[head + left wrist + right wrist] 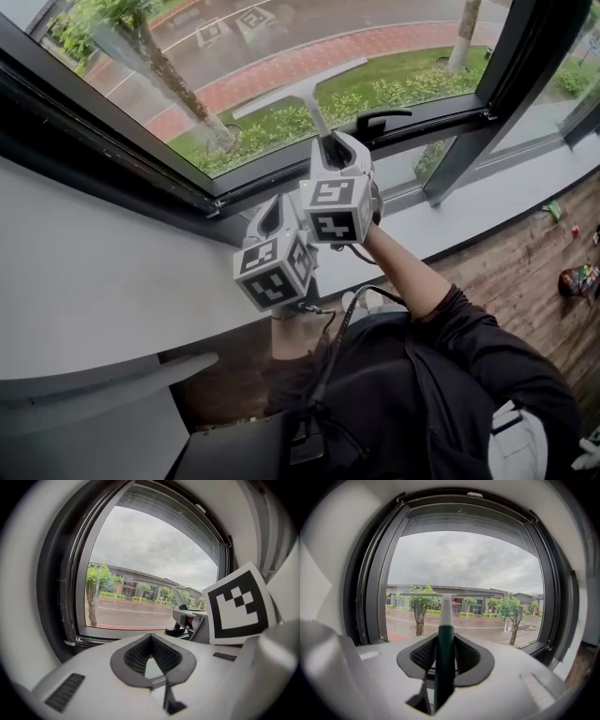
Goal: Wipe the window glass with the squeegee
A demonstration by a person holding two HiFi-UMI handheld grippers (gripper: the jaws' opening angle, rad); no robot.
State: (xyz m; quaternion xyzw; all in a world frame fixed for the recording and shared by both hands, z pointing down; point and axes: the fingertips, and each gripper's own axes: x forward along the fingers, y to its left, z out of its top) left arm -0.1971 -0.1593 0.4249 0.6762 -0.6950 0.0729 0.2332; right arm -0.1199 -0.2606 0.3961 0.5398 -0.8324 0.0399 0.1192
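The right gripper [331, 148] clamps the squeegee [317, 117] handle, shaft pointing straight ahead, blade crosswise at the window glass [394, 42] (left gripper [274, 217], closed and empty, sits just beside)

Left hand-held gripper [270, 208] closed, right [330, 142] clamped.

This is looking like an indoor room beside a big window [281, 75]; a wooden floor [525, 258] is showing at the right; trees [178, 89] and a road [281, 28] are lying far outside.
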